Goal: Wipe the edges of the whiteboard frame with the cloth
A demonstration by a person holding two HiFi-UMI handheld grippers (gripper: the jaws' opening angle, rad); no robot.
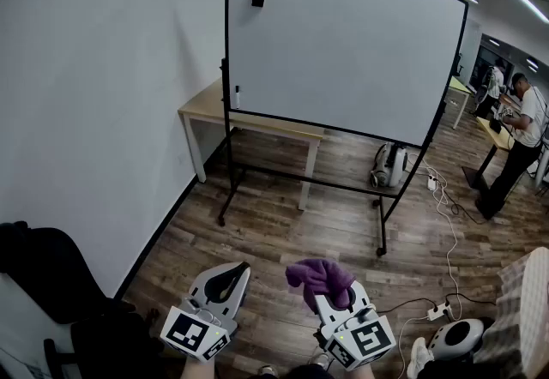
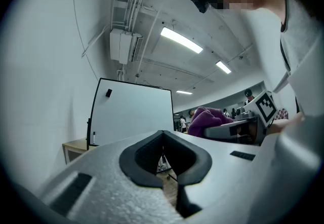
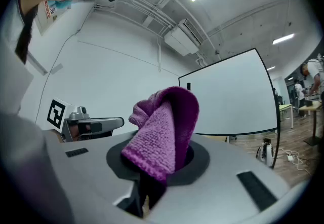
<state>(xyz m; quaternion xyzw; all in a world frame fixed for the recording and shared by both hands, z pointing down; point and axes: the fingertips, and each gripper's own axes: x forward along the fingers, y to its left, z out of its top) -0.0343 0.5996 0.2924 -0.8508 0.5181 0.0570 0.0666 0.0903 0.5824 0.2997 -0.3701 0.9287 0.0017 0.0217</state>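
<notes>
Purple cloth clamped in right gripper; left gripper closed, empty; whiteboard at twelve o'clock.

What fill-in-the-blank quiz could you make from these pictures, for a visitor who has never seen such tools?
1. The right hand-held gripper is shut on a ____ cloth.
2. The left hand-held gripper has its jaws together and holds ____.
3. Behind the whiteboard, against the wall, stands a wooden ____.

Missing words: purple; nothing; table.
</notes>
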